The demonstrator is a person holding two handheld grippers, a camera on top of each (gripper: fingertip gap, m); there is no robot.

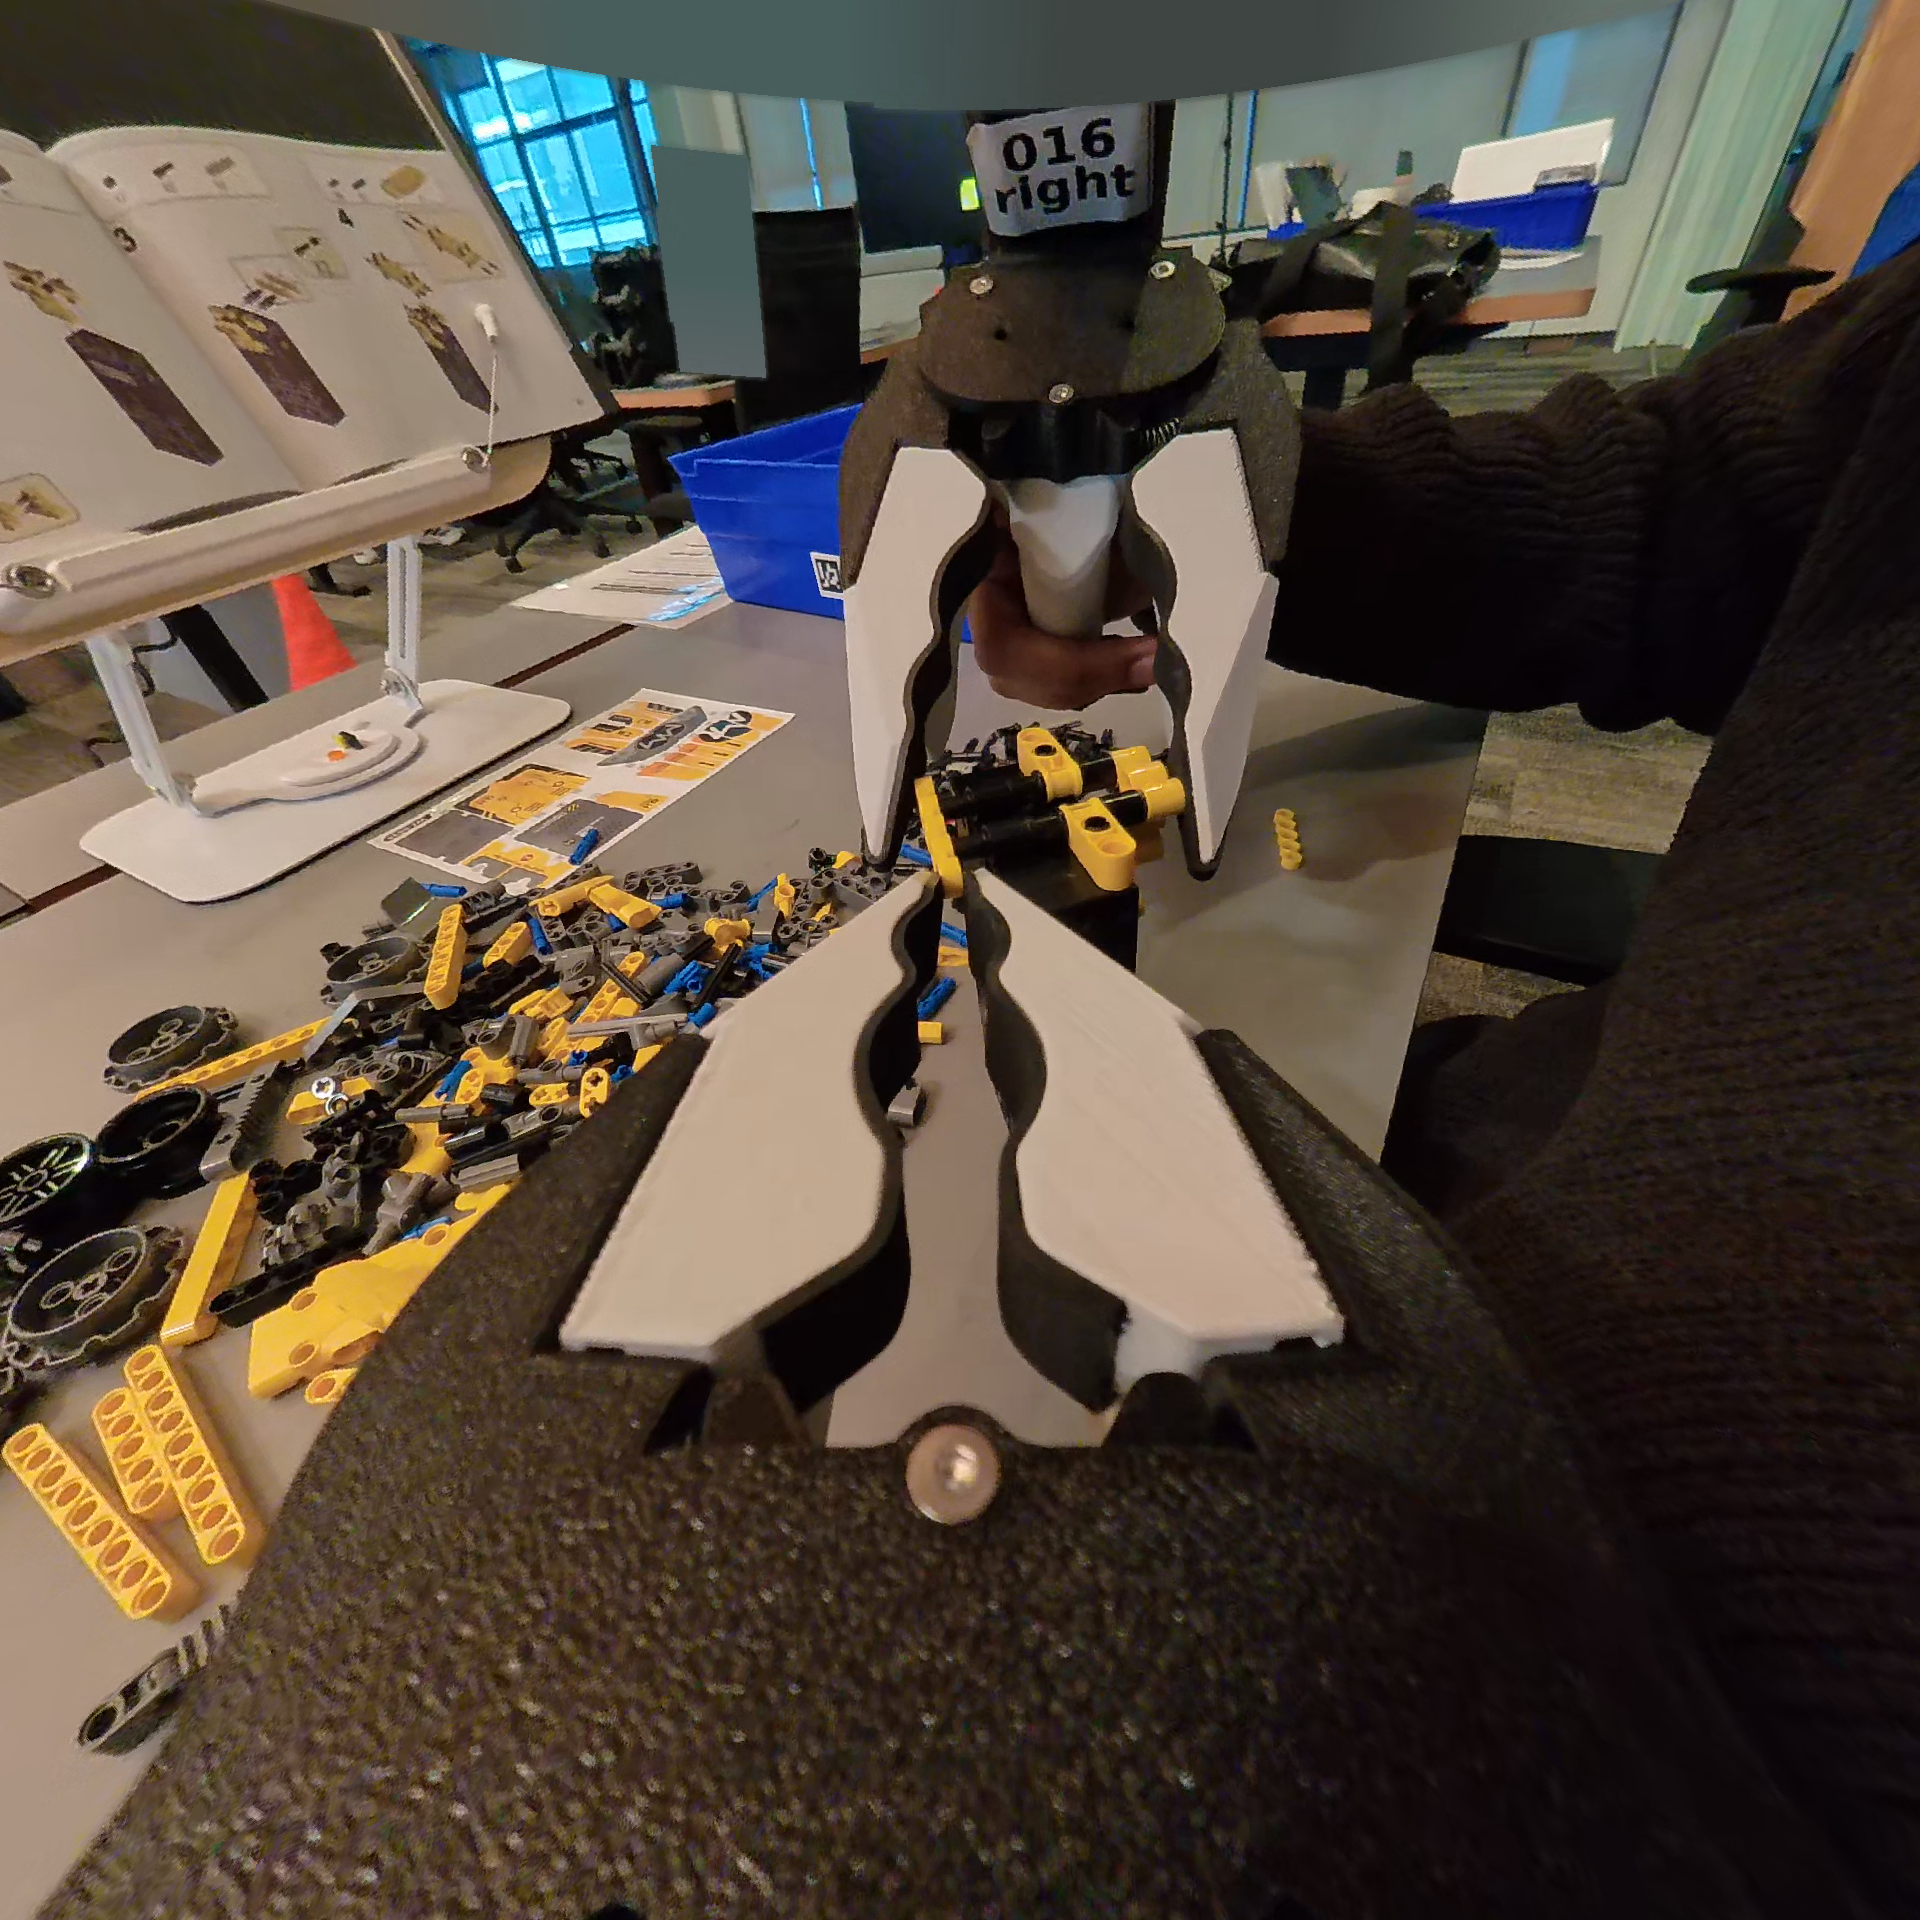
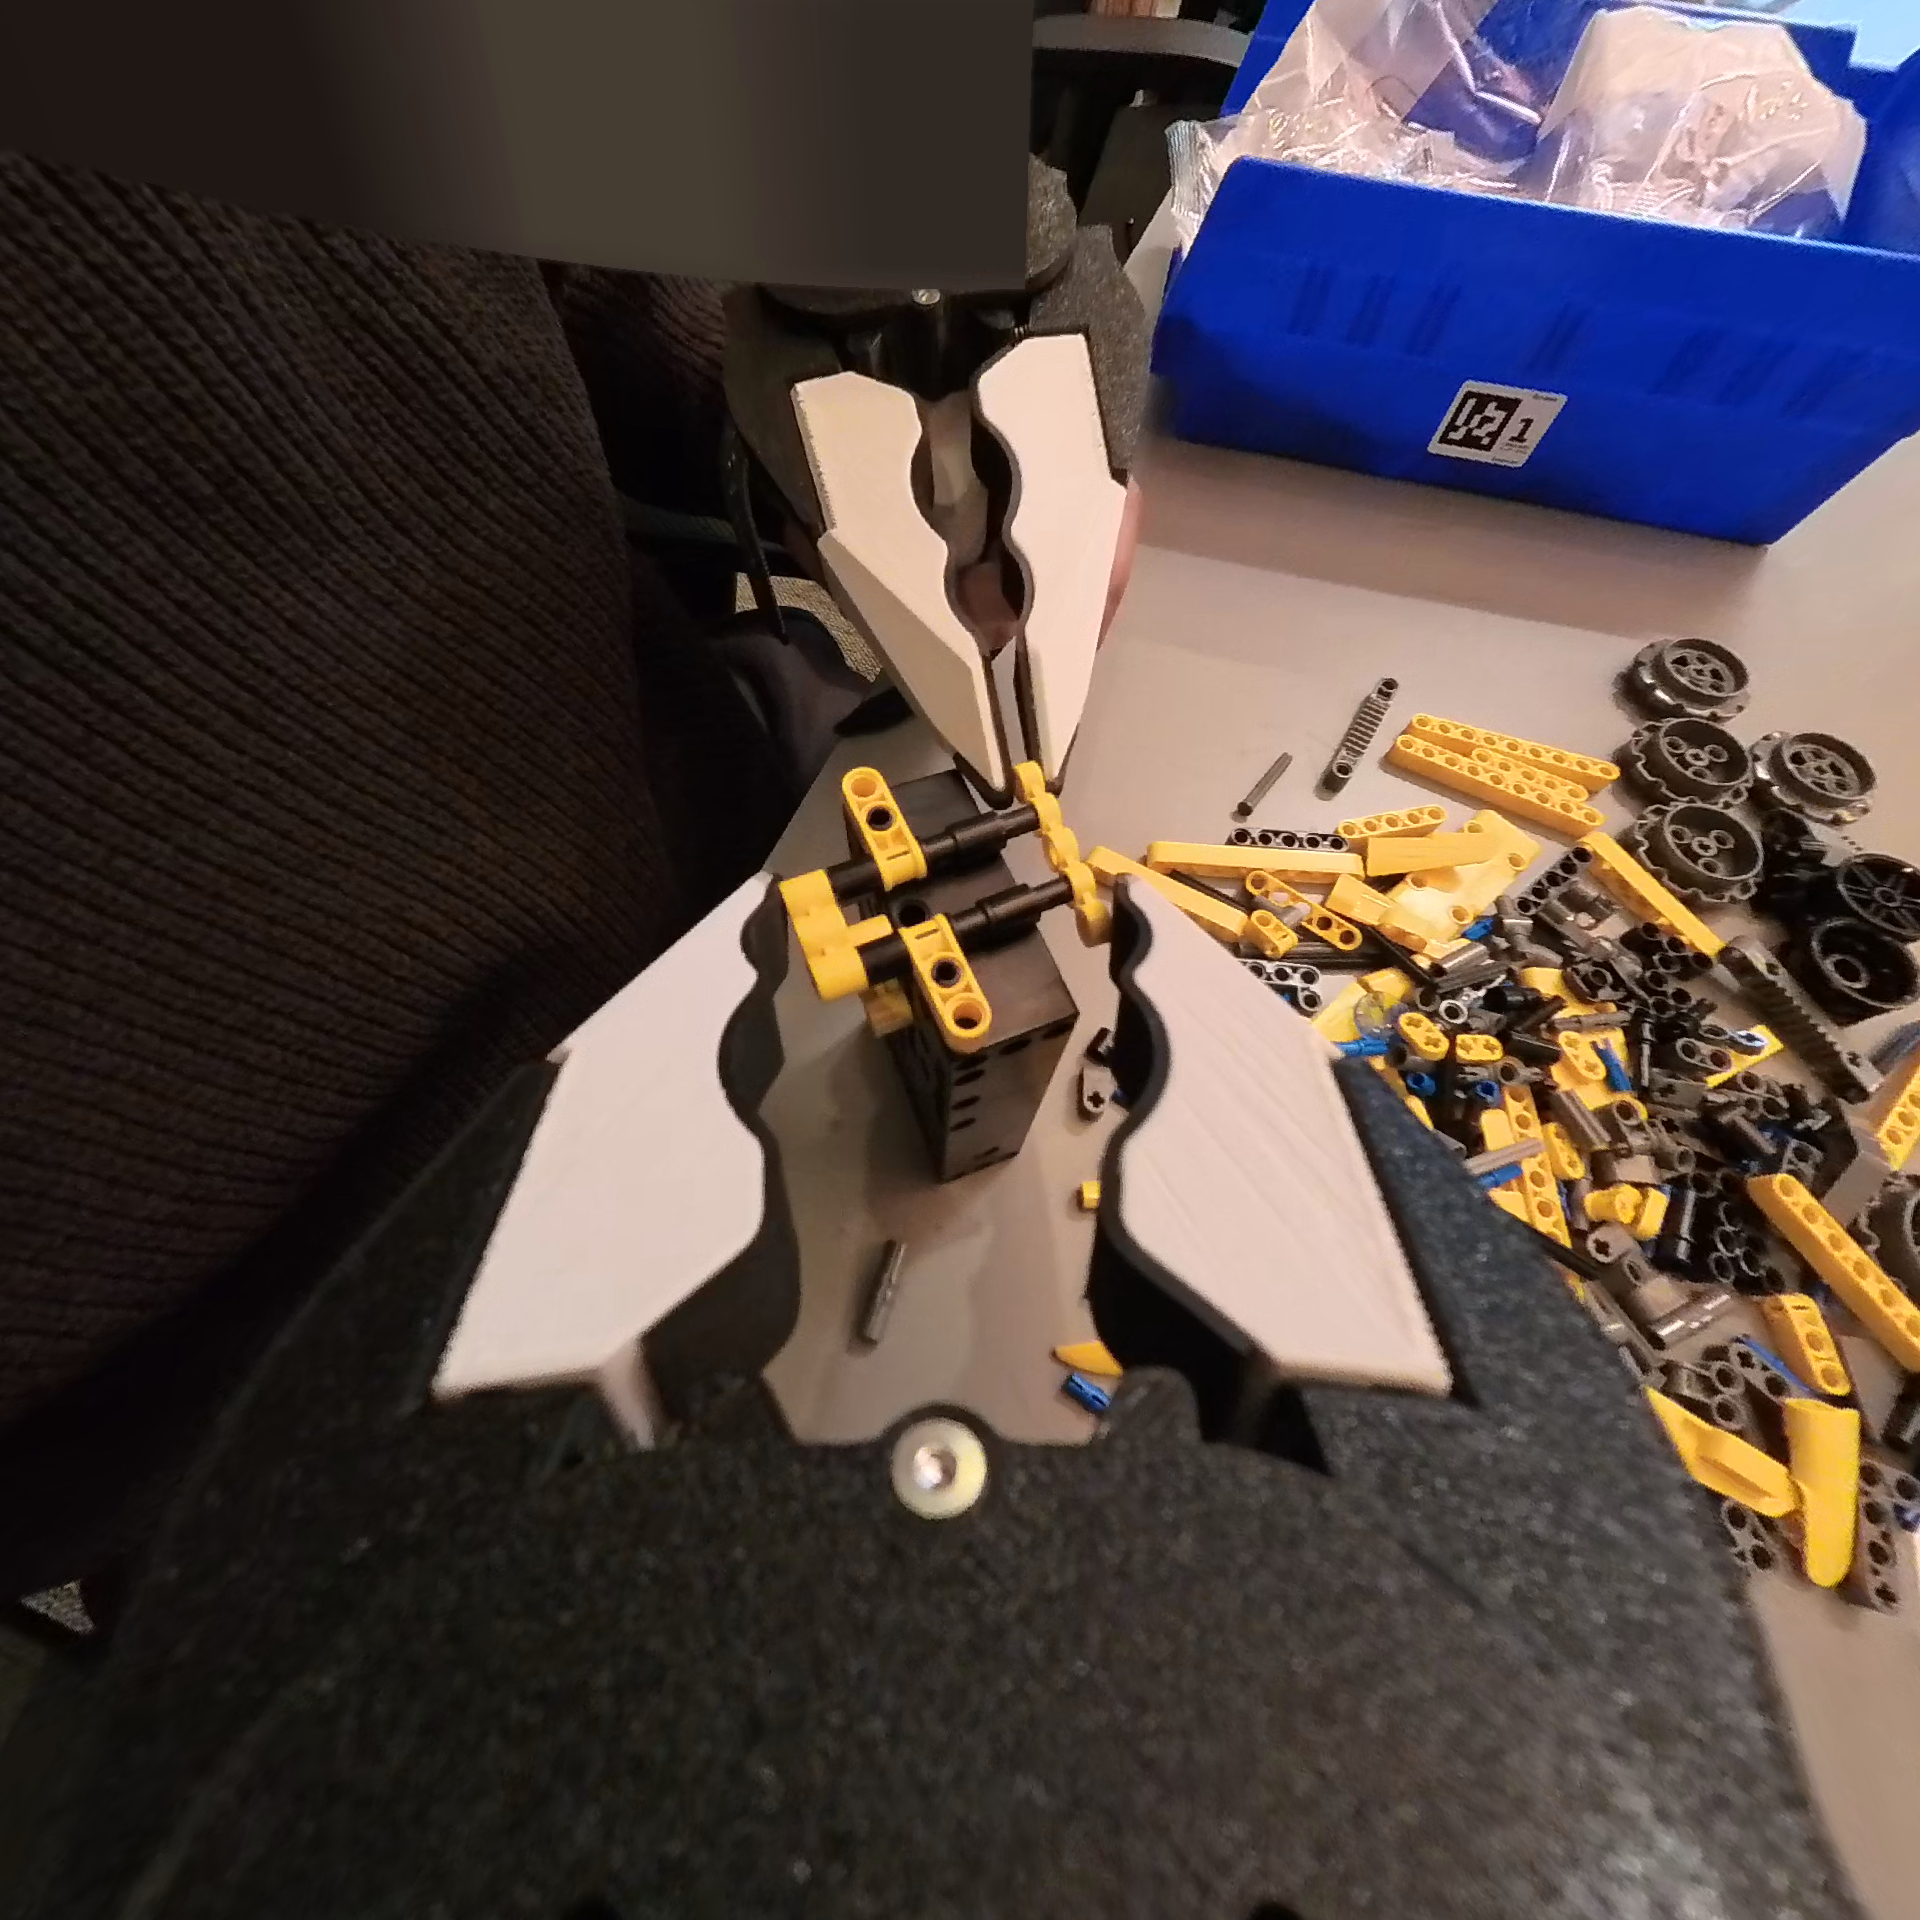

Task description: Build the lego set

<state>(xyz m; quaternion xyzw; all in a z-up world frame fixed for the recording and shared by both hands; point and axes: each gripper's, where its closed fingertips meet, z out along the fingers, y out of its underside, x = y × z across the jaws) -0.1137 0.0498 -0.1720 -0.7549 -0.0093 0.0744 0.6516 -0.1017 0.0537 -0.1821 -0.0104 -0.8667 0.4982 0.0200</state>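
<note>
A small assembly [image 1: 1070, 800] of yellow connectors and black axles sits on top of a black block [image 1: 1101, 925] on the grey table. My left gripper [image 1: 951, 883] is shut on a thin yellow beam [image 1: 940, 831] that sits on the near ends of the axles. My right gripper [image 1: 1044, 860] is open, with one finger on each side of the assembly and not touching it. The right wrist view shows the same: the right gripper [image 2: 945, 894] is wide open around the assembly [image 2: 894, 914] and block [image 2: 977, 1070]. The left gripper [image 2: 1023, 790] pinches the yellow beam [image 2: 1060, 852] from the far side.
A big pile of yellow, black, grey and blue parts [image 1: 499, 1039] lies left of the block, with black wheels [image 1: 104, 1195] beyond. An instruction booklet on a stand [image 1: 260, 312], a sticker sheet [image 1: 592, 790] and a blue bin [image 1: 769, 509] lie behind. A short yellow beam [image 1: 1288, 836] lies near the table's right edge. My left and right fingertips are right by each other.
</note>
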